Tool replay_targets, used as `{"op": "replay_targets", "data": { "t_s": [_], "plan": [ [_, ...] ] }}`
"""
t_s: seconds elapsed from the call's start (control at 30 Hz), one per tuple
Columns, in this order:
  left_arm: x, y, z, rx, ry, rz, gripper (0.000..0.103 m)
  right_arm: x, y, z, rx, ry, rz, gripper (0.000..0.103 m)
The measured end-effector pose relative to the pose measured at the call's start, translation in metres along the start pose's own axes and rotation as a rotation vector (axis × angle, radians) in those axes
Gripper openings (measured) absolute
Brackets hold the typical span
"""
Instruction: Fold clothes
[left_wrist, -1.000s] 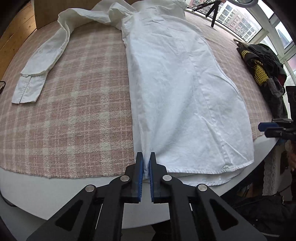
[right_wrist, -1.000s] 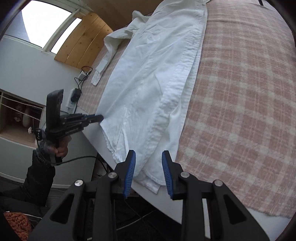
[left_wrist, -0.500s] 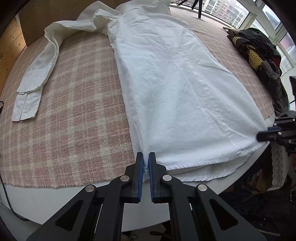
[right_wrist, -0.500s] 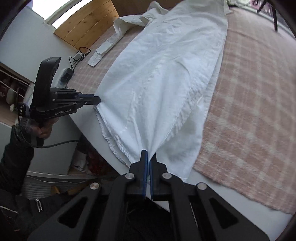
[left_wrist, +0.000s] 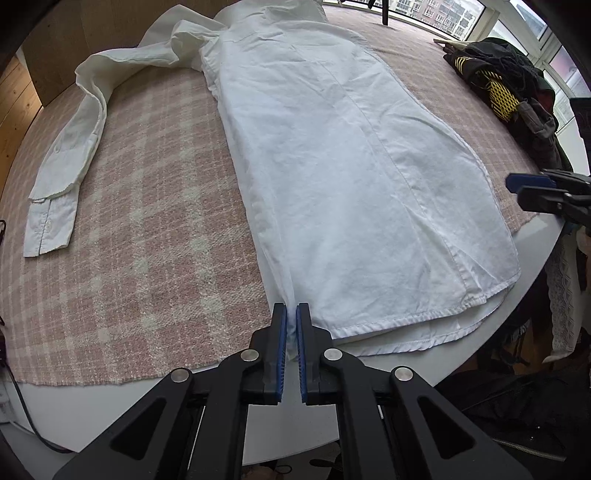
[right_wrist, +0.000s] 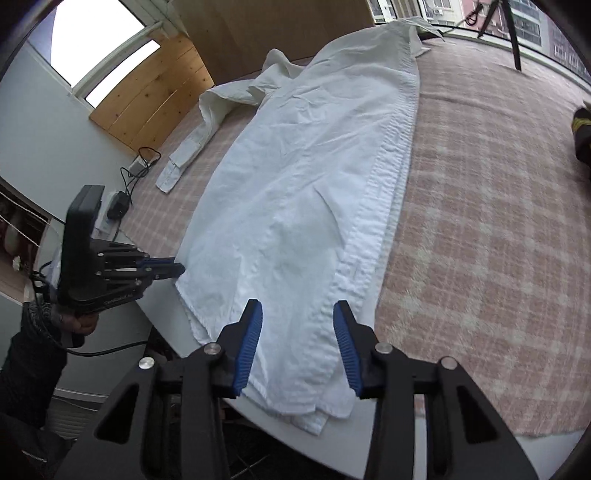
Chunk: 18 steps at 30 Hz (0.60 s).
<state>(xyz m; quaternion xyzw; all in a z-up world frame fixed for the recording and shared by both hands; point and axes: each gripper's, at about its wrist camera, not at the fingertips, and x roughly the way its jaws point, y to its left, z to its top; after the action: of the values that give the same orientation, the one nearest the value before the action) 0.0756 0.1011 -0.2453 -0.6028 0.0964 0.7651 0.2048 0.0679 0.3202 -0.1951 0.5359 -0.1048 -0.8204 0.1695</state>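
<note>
A white long-sleeved shirt (left_wrist: 351, 166) lies lengthwise on a pink plaid cloth (left_wrist: 147, 240), with one sleeve (left_wrist: 66, 166) stretched out to the left. My left gripper (left_wrist: 290, 321) is shut on the shirt's near-left hem corner at the table's edge. In the right wrist view the same gripper (right_wrist: 166, 267) pinches the shirt (right_wrist: 306, 184) from the left, held by a hand in a dark sleeve. My right gripper (right_wrist: 297, 321) hovers over the near-right hem. Its jaws are opening, and the hem lies between them with neither pad pressing on it. Its fingers (left_wrist: 524, 182) also show at the right edge.
A pile of dark clothes (left_wrist: 509, 81) sits at the far right of the table. The white table rim (left_wrist: 110, 406) runs just below the cloth's near edge. A power strip with cables (right_wrist: 122, 206) lies off the left side. A tripod leg (right_wrist: 513, 33) stands at the far end.
My right gripper closed on the near-right hem half a second ago, then opened and let it go, moving slightly. The left gripper kept its pinch and stayed in place.
</note>
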Motion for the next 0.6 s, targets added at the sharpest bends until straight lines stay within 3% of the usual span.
{"op": "replay_targets", "data": {
  "t_s": [0.1, 0.17, 0.23, 0.33, 0.37, 0.47, 0.53, 0.6],
  "plan": [
    [0.000, 0.003, -0.001, 0.006, 0.003, -0.001, 0.005, 0.033, 0.008, -0.005, -0.095, 0.145, -0.091, 0.031],
    [-0.001, 0.006, -0.003, 0.012, 0.002, 0.011, 0.005, 0.025, 0.004, -0.014, -0.139, 0.185, -0.140, 0.026],
    [-0.006, 0.012, -0.006, -0.005, -0.007, 0.011, 0.006, 0.009, -0.007, -0.015, -0.075, 0.199, -0.115, 0.027],
    [-0.018, 0.021, -0.011, -0.060, -0.025, -0.027, 0.011, -0.010, -0.021, -0.009, 0.038, 0.137, -0.080, 0.036],
    [-0.020, 0.021, -0.012, -0.059, -0.031, -0.040, 0.021, -0.011, -0.024, -0.007, 0.053, 0.129, -0.085, 0.046],
    [-0.017, 0.010, -0.007, -0.031, -0.028, -0.049, 0.035, -0.001, -0.029, -0.008, 0.080, 0.169, -0.074, 0.049],
    [-0.008, -0.009, 0.009, -0.003, -0.010, -0.032, 0.035, 0.011, -0.029, -0.014, 0.078, 0.206, -0.064, 0.049],
    [-0.001, -0.012, 0.010, 0.004, 0.003, -0.033, 0.023, 0.016, -0.026, -0.018, 0.062, 0.212, -0.053, 0.049]
  ]
}}
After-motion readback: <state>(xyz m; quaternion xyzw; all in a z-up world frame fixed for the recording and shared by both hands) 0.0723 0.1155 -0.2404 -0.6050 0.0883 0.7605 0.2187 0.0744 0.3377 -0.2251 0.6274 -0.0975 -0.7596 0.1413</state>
